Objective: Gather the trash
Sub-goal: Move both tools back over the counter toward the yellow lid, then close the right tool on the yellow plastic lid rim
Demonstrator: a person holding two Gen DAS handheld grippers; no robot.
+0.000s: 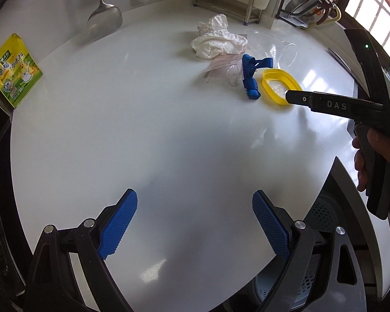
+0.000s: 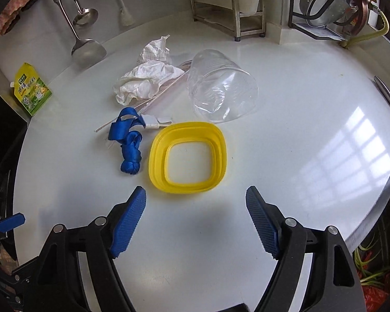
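A small heap of trash lies on the white counter (image 2: 286,143): a yellow plastic lid ring (image 2: 187,156), a knotted blue strap (image 2: 128,145), crumpled white paper (image 2: 148,78), a clear plastic cup on its side (image 2: 221,88) and thin straws (image 2: 153,98). My right gripper (image 2: 195,221) stands open just short of the yellow ring, nothing between its blue pads. My left gripper (image 1: 195,223) hangs open over bare counter, well short of the heap, where the yellow ring (image 1: 280,85), blue strap (image 1: 249,78) and paper (image 1: 218,41) show. The right gripper's body (image 1: 332,105) reaches in from the right, partly covering the ring.
A yellow-green food pouch (image 2: 32,89) stands at the counter's left edge. Ladles (image 2: 87,49) hang at the back wall, beside a steel rack (image 2: 236,13) and a colander stand (image 2: 332,5). A perforated bin (image 1: 319,223) sits below the counter edge, and a hand (image 1: 377,161) grips the right tool.
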